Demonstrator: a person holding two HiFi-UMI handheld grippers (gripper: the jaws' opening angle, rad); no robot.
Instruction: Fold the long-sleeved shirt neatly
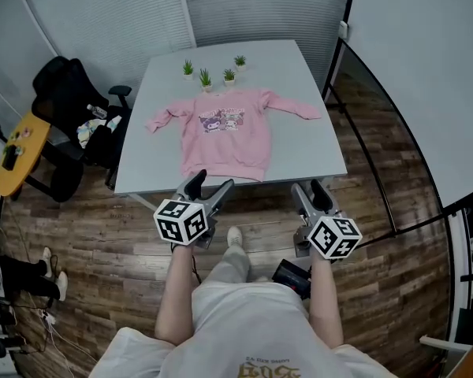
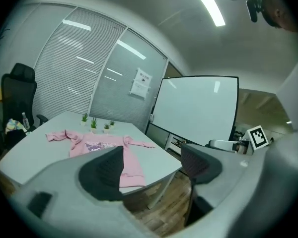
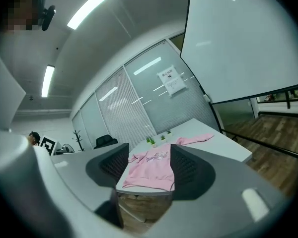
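Observation:
A pink long-sleeved shirt (image 1: 230, 132) with a cartoon print lies flat on the grey table (image 1: 303, 136), sleeves spread to both sides, hem toward me. It also shows in the left gripper view as the shirt (image 2: 102, 145) and in the right gripper view as the shirt (image 3: 154, 168). My left gripper (image 1: 211, 185) hovers open just short of the table's near edge, below the hem. My right gripper (image 1: 311, 191) stands open to the right of it, also off the table. Nothing is between either pair of jaws.
Several small potted plants (image 1: 206, 73) stand in a row behind the shirt's collar. A black office chair (image 1: 71, 105) and a yellow side table (image 1: 20, 152) are left of the table. A whiteboard (image 2: 198, 108) stands at the right. The floor is wood.

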